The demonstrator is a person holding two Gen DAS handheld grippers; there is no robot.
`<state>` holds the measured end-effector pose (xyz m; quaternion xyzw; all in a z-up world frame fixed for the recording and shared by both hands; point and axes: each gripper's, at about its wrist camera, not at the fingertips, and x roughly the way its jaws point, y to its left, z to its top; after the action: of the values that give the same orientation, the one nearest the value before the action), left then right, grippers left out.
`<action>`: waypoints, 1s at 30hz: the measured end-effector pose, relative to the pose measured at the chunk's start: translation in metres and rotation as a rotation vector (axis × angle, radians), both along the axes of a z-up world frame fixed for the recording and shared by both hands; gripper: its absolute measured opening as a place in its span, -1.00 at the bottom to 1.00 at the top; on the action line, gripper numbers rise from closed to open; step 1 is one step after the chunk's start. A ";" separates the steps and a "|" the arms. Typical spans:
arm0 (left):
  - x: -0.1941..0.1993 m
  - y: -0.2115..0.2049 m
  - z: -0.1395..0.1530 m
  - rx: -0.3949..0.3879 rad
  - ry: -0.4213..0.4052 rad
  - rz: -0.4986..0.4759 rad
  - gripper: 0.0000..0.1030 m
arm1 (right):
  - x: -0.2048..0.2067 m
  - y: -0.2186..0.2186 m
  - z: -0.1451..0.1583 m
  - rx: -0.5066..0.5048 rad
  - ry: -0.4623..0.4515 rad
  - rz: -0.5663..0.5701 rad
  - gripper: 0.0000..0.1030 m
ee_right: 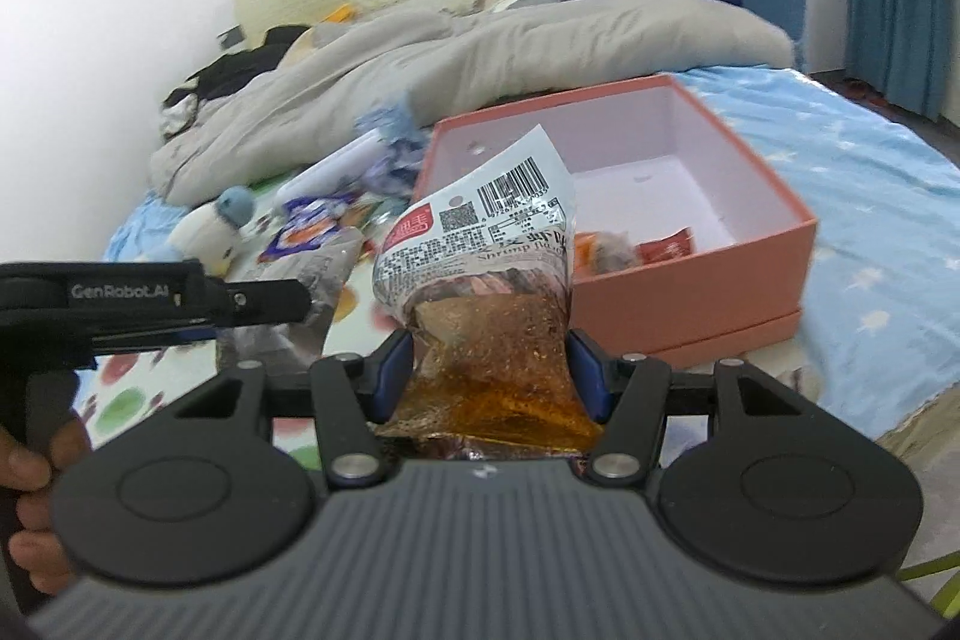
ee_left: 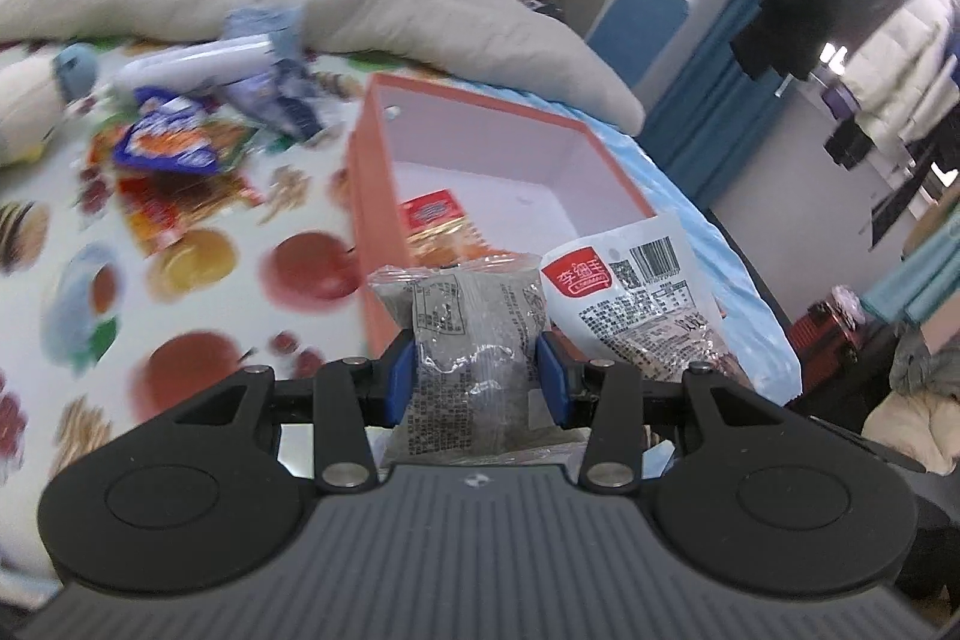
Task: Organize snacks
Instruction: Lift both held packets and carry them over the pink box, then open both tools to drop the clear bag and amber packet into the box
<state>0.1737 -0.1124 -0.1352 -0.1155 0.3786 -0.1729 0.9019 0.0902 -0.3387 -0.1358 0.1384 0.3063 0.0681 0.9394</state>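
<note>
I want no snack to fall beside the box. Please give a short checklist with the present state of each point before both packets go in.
1. Left tool grips the grey packet: ok.
2. Right tool grips the shrimp packet: ok, pinched at its middle.
3. Orange box is open: ok.
4. Free room inside the box: ok, few snacks lie there.
5. Packets are over the opening: not ok, both are short of the rim.
6. Packet seals are tight: cannot tell.
</note>
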 end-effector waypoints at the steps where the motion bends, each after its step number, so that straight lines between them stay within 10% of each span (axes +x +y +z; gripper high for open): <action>1: 0.007 -0.006 0.001 0.004 -0.005 -0.013 -0.06 | 0.005 -0.004 0.000 0.003 -0.002 -0.004 0.14; 30: 0.214 -0.090 -0.059 0.121 0.094 -0.096 -0.03 | 0.178 -0.064 -0.071 0.045 0.129 -0.032 0.17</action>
<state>0.3874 -0.2028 -0.1941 -0.0506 0.4355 -0.1873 0.8790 0.2683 -0.4025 -0.2073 0.1683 0.3626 0.0510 0.9152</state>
